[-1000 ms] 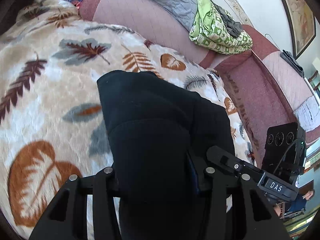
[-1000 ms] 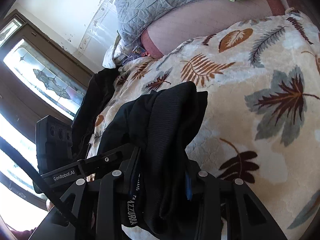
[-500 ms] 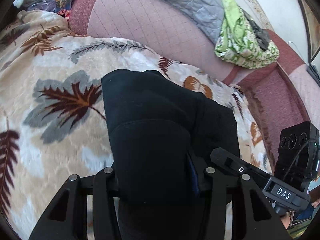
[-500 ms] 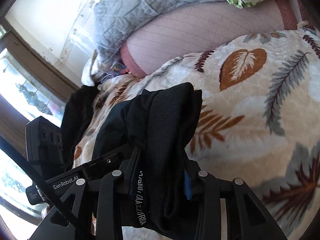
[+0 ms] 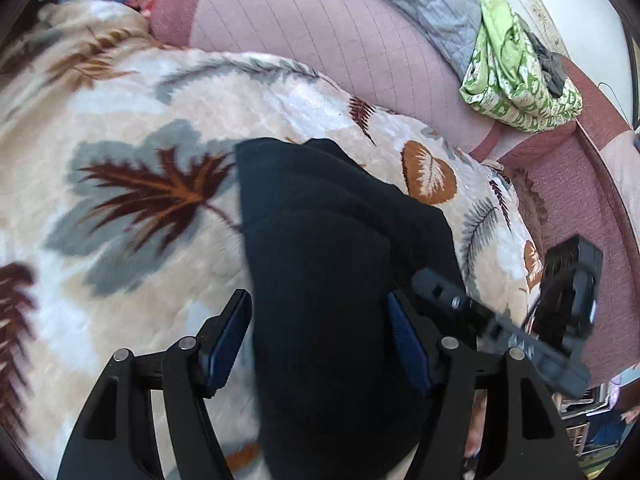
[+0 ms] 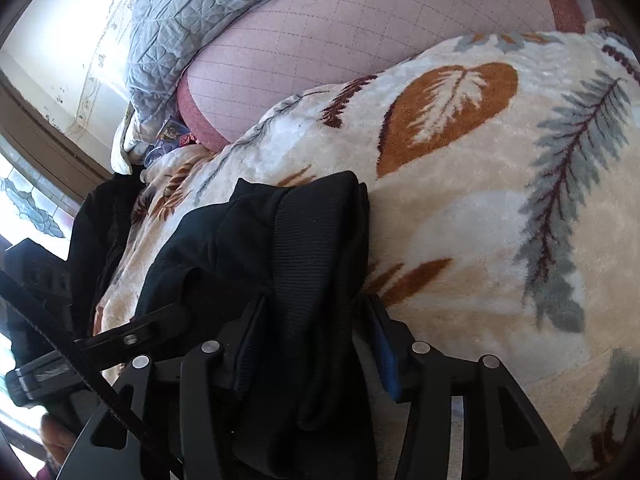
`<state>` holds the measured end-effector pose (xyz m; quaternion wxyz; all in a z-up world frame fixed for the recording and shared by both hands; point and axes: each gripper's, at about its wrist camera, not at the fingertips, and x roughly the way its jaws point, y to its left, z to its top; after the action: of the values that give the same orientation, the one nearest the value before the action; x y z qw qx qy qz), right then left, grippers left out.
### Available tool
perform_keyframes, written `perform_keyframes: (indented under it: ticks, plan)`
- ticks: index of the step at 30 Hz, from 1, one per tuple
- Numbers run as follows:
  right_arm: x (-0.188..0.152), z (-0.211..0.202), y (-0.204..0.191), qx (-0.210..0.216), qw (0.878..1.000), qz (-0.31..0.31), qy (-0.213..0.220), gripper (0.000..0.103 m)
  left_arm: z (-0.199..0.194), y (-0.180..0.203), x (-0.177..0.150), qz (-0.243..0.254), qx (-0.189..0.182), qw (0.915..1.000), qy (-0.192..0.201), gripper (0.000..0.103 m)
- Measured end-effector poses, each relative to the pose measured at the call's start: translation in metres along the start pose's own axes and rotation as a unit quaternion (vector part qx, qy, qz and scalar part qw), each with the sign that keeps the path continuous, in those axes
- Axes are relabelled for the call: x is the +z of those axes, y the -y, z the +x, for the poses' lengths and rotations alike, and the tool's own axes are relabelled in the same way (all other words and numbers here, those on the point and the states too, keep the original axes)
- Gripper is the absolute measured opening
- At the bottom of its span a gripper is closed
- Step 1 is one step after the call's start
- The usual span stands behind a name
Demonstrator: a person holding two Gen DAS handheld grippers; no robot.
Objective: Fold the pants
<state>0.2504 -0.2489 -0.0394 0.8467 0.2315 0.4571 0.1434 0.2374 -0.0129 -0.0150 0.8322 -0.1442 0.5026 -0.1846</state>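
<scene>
The black pants [image 5: 320,220] lie folded into a thick bundle on the leaf-patterned blanket [image 5: 140,200]. My left gripper [image 5: 318,300] straddles one end of the bundle, and its jaws are opening. The blue pads [image 5: 228,336] stand just clear of the cloth. In the right wrist view the pants [image 6: 280,232] show a ribbed waistband end between the fingers of my right gripper [image 6: 316,304]. Its jaws are opening too, with a gap at the right blue pad [image 6: 386,354]. The right gripper's body [image 5: 568,292] shows at the left view's right edge.
A pink quilted sofa back [image 5: 340,52] rises behind the blanket [image 6: 480,200], with a grey quilt [image 6: 192,12] and a green patterned cloth [image 5: 516,80] draped on it. Another dark garment [image 6: 100,232] lies at the blanket's left edge below a window [image 6: 28,208].
Both grippers moved with the bundle toward the sofa back and lowered it onto the blanket. Both pairs of jaws have widened, so the blue pads now show beside the cloth.
</scene>
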Motion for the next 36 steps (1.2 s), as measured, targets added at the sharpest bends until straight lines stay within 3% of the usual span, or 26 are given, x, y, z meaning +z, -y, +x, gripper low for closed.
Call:
perform_keyframes:
  ticks: [5,9,12,14,15,21,25,31,36]
  plan:
    - [-0.004,-0.041,-0.019,-0.041,0.998,-0.010,0.052,0.062,-0.040,-0.002,-0.026,0.019,0.056,0.9980,0.024,0.074]
    - [-0.023,-0.075,-0.035,-0.043,0.996,-0.024,0.077,0.063,-0.032,0.008,-0.039,0.051,0.126,0.9907,0.002,0.086]
    - [-0.040,-0.065,-0.046,-0.070,0.996,-0.044,0.033,0.069,-0.023,0.010,-0.044,0.045,0.117,0.9915,-0.036,0.087]
    - [-0.052,-0.043,-0.043,-0.110,0.992,-0.048,-0.044,0.069,-0.036,0.010,-0.053,0.023,0.107,0.9934,-0.034,0.086]
    - [-0.058,-0.044,-0.041,-0.120,0.990,-0.043,-0.053,0.068,-0.046,0.013,-0.059,0.023,0.098,0.9946,-0.026,0.086]
    - [-0.116,-0.121,-0.054,-0.081,0.996,-0.021,0.024,0.070,-0.109,0.023,-0.125,0.025,0.091,0.9949,0.034,0.086]
    - [-0.167,-0.161,-0.063,-0.088,0.994,-0.012,0.063,0.078,-0.129,0.022,-0.174,-0.005,0.110,0.9926,0.052,0.086]
    - [-0.214,-0.181,-0.058,-0.086,0.993,0.048,0.064,0.079,-0.152,0.047,-0.210,0.021,0.164,0.9832,0.078,0.086]
    - [-0.227,-0.185,-0.067,-0.102,0.992,0.034,0.068,0.079,-0.169,0.066,-0.217,0.057,0.182,0.9762,0.102,0.088]
